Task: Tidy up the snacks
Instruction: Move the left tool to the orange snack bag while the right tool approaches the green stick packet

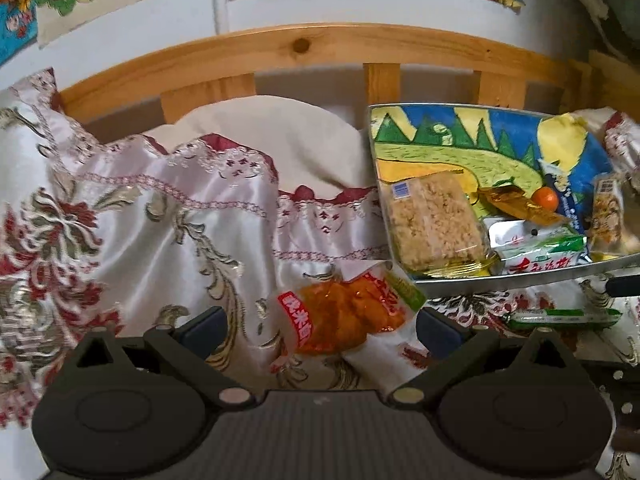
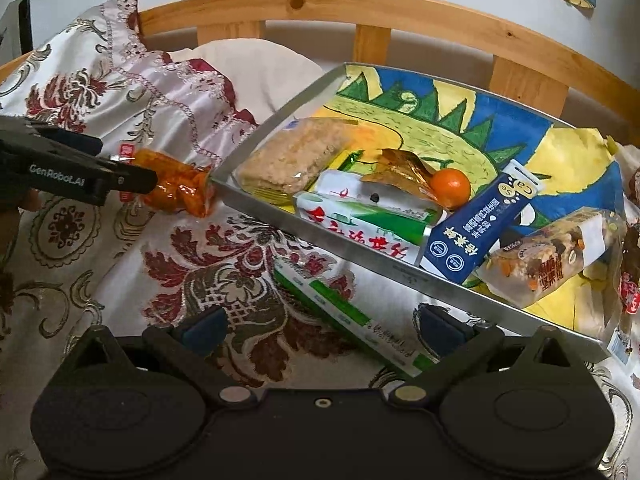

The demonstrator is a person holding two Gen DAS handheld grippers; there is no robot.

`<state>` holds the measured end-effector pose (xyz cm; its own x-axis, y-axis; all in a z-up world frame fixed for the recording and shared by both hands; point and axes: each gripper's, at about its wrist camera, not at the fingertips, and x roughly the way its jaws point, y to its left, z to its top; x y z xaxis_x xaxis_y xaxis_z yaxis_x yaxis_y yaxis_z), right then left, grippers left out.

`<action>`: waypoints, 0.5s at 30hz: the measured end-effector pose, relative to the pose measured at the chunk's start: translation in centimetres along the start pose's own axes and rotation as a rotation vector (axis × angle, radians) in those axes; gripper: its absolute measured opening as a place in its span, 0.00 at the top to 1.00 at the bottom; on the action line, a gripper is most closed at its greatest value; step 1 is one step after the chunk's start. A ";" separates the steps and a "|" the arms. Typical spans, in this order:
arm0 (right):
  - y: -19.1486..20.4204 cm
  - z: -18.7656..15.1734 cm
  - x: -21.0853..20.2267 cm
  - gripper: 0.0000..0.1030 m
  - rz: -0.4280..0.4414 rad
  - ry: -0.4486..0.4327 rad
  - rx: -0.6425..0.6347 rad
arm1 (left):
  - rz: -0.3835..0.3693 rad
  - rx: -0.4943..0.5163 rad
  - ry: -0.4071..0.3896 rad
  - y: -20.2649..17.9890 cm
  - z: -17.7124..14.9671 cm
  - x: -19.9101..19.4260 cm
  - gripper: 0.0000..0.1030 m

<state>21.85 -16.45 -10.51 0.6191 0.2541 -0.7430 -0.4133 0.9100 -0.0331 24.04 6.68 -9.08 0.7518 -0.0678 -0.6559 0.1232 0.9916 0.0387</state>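
orange snack packet [image 1: 344,312] between left gripper's [image 1: 320,326] spread jaws — unclamped

Orange snack packet [image 1: 344,312], white-and-maroon floral bedspread [image 1: 132,216], silver tray [image 2: 460,280] with a bright drawing

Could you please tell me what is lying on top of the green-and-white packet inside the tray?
A gold wrapper lies across the packet's far end, beside a small orange. What is beneath the packet is hidden.

Only clean read is "GenRobot.AI" in white on the left gripper [image 2: 136,178] body, seen from the right wrist view. The blue packet [image 2: 476,228] shows "Ca" plus Chinese print — the orange snack bag [image 1: 344,316] and green-white pack [image 2: 360,224] carry Chinese characters too.
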 end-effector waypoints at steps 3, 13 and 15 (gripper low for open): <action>-0.3 0.0 0.4 0.01 0.002 0.006 0.013 | -0.062 -0.013 -0.011 0.7 -0.1 0.8 0.00; -0.8 0.1 2.0 0.01 0.041 0.022 0.017 | -0.224 0.146 -0.022 1.2 -0.1 3.3 0.00; -1.0 0.1 2.6 0.01 0.059 0.042 0.026 | -0.254 0.124 -0.002 1.7 -0.2 4.0 0.00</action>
<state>23.97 -16.60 -12.36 0.5652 0.2944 -0.7707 -0.4304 0.9022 0.0291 27.15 8.12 -11.75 0.6877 -0.3129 -0.6551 0.3864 0.9217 -0.0346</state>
